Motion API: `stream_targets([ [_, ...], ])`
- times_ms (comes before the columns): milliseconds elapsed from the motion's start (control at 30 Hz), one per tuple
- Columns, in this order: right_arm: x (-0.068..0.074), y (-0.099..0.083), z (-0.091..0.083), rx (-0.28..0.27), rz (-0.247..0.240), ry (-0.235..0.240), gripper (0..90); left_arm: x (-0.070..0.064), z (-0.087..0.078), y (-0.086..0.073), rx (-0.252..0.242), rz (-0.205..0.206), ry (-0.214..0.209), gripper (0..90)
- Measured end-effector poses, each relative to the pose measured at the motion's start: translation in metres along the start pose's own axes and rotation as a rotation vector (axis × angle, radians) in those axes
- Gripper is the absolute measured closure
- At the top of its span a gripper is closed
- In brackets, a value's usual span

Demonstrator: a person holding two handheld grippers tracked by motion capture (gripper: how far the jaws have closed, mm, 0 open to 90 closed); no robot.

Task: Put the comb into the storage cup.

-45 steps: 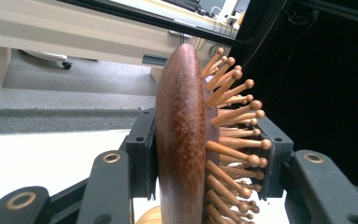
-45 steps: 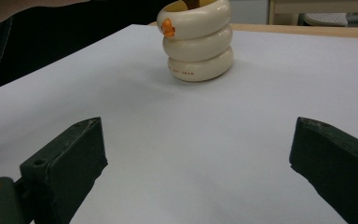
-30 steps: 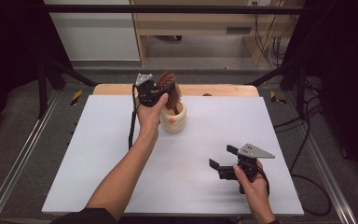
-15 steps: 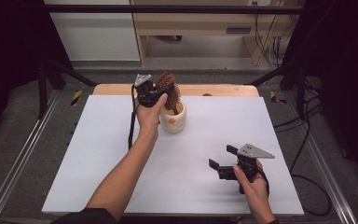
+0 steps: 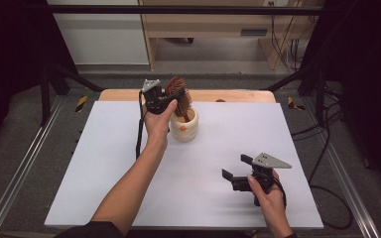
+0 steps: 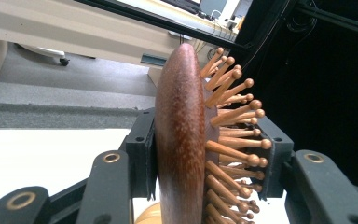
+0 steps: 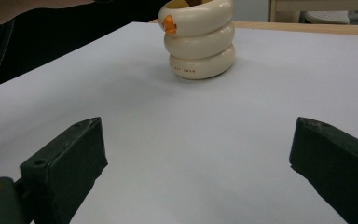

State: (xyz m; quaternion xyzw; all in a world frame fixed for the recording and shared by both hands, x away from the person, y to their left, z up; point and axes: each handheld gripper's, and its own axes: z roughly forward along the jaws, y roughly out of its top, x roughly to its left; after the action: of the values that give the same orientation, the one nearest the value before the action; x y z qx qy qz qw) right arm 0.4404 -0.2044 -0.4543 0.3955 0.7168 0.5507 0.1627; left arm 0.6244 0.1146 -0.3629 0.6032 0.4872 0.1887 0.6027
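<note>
Between our left gripper's [image 6: 205,163] closed jaws sits the brush [image 6: 186,140], pinched at its head with its handle down in the cup [image 5: 184,126] on the table's [image 5: 104,163] far side, while our right gripper [image 5: 238,171] rests wide open nearer us.

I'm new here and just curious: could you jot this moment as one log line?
left tool: shut on hairbrush, handle in duck cup | right tool: open, holding nothing, near table front

Left tongs [image 5: 164,97] raised at full forearm's reach, jaws clamped; right tongs [image 5: 235,172] low, jaws wide apart.
</note>
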Motion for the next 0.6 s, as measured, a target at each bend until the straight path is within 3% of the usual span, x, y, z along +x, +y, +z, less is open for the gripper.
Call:
stream_targets([
  [600,0.0005,-0.0001,0.0004,0.001,0.002,0.002,3.9,0.0069,-0.0011,-0.0012,-0.008,-0.023,-0.015,50.3],
])
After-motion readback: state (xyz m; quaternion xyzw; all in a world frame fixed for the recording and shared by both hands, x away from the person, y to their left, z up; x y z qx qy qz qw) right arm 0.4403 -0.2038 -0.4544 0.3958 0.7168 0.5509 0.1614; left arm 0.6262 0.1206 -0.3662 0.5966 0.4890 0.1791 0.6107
